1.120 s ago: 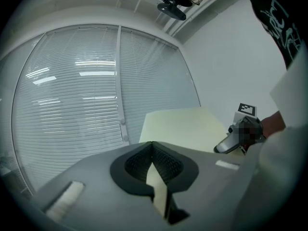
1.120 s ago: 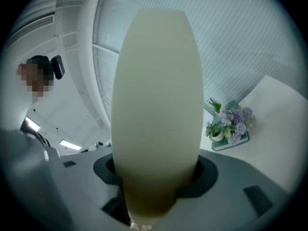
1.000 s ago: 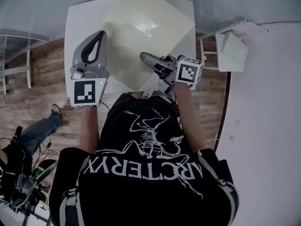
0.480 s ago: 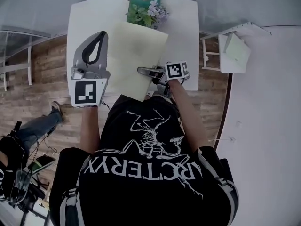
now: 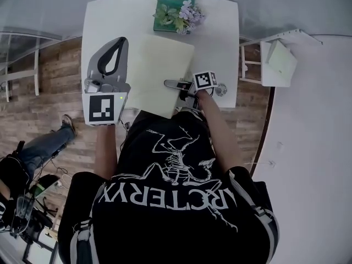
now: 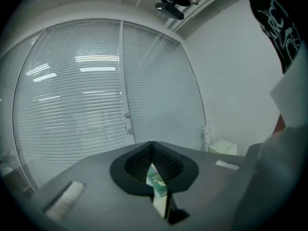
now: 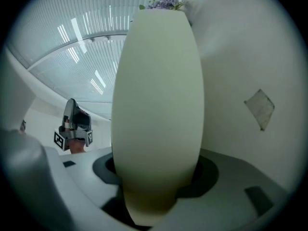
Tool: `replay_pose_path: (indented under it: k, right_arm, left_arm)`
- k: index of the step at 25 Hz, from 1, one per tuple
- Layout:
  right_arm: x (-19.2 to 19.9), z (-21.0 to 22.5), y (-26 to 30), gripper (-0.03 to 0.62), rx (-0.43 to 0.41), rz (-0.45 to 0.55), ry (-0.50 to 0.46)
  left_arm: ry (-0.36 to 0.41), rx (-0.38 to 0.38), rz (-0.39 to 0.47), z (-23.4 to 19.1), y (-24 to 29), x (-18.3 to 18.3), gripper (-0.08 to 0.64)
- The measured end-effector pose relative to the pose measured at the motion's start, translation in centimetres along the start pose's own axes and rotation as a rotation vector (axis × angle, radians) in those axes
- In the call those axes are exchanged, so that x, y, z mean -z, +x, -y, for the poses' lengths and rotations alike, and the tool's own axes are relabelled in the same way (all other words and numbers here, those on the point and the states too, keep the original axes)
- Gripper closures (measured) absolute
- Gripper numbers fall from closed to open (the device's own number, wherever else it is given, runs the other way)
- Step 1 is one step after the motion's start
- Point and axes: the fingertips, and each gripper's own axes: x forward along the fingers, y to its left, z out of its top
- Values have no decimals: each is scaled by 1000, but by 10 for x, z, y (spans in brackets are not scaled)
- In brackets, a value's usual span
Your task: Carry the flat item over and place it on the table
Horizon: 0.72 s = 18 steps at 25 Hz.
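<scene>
The flat item is a pale cream board, lying low over the white table in the head view. My right gripper is shut on its near right edge. In the right gripper view the board fills the middle and hides the jaws of the right gripper. My left gripper is held up over the table's left part, apart from the board, with its jaws together and nothing in them. In the left gripper view, the left gripper points up at window blinds. The left gripper also shows beyond the board's left side.
A teal pot of purple flowers stands at the table's far edge, just beyond the board. A small white stand is right of the table. Wooden floor and another person's leg are at the left.
The board has come down from a raised tilt to lie low and flatter over the table, with the right gripper still on it. It has left the left gripper view. The left gripper barely moved.
</scene>
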Motion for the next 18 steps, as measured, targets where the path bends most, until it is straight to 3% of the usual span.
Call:
replay_pose_path:
  k: [13,18]
  right_arm:
    - [-25,7,8,319,-47,-32,8]
    - [-38,14,2,278,55,-14,-31]
  left_arm:
    - [-20,-5,-38,-20,14,17,551]
    - [-34,-9,-41,-22,21,21,551]
